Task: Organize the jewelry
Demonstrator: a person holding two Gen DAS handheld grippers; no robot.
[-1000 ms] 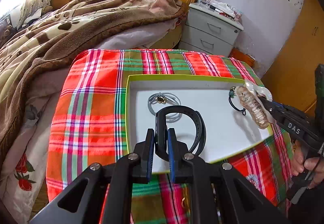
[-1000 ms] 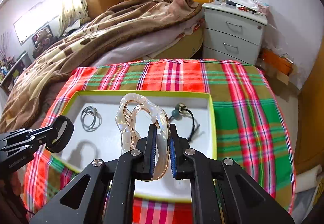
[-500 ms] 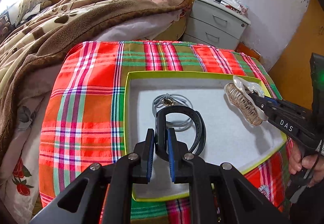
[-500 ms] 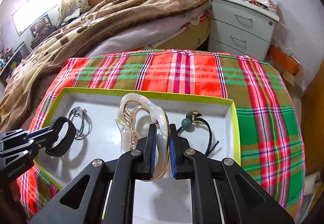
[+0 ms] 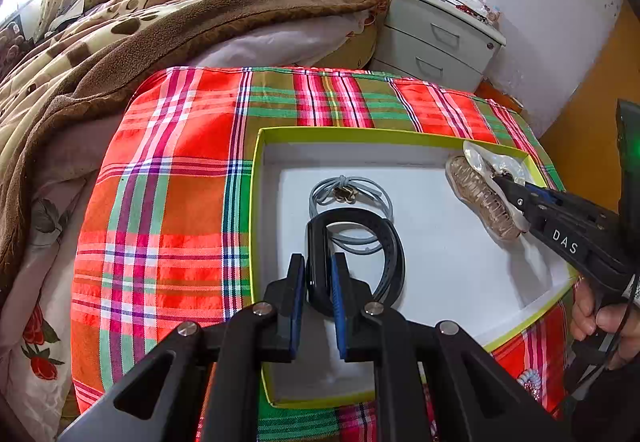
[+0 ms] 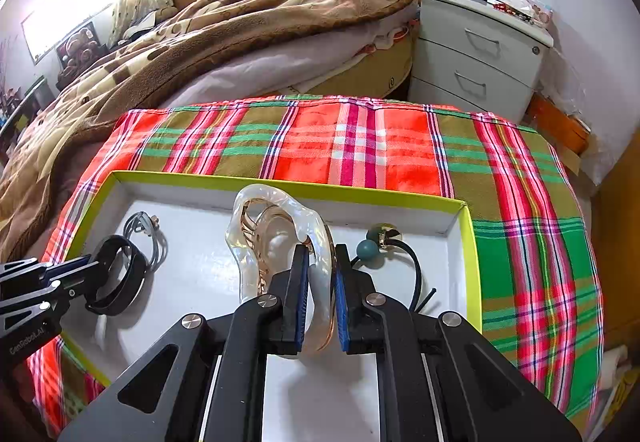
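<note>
The left hand-held gripper (image 5: 317, 284) is clamped on a black band bracelet (image 5: 390, 254), held over the left half of the tray (image 5: 256, 202). Directly beyond the bracelet, a coiled grey cord with a small metal charm (image 5: 348, 198) lies on the tray floor; the bracelet overlaps it in the left wrist view, and contact cannot be determined.

The right hand-held gripper (image 6: 320, 282) is clamped on a translucent pearl-toned hair claw clip (image 6: 280, 238), held over the middle of the tray (image 6: 474, 266). From the left wrist view the clip (image 5: 484, 198) sits near the tray's right wall. To the right of the clip, a black hair tie with teal beads (image 6: 374, 246) lies in the far right corner of the tray.

The tray is white inside with a yellow-green rim and rests on a surface covered by a red and green plaid cloth (image 6: 360, 138). Beyond the surface stand a bed with a brown blanket (image 6: 224, 26) and a grey nightstand (image 6: 476, 54) carrying small items.
</note>
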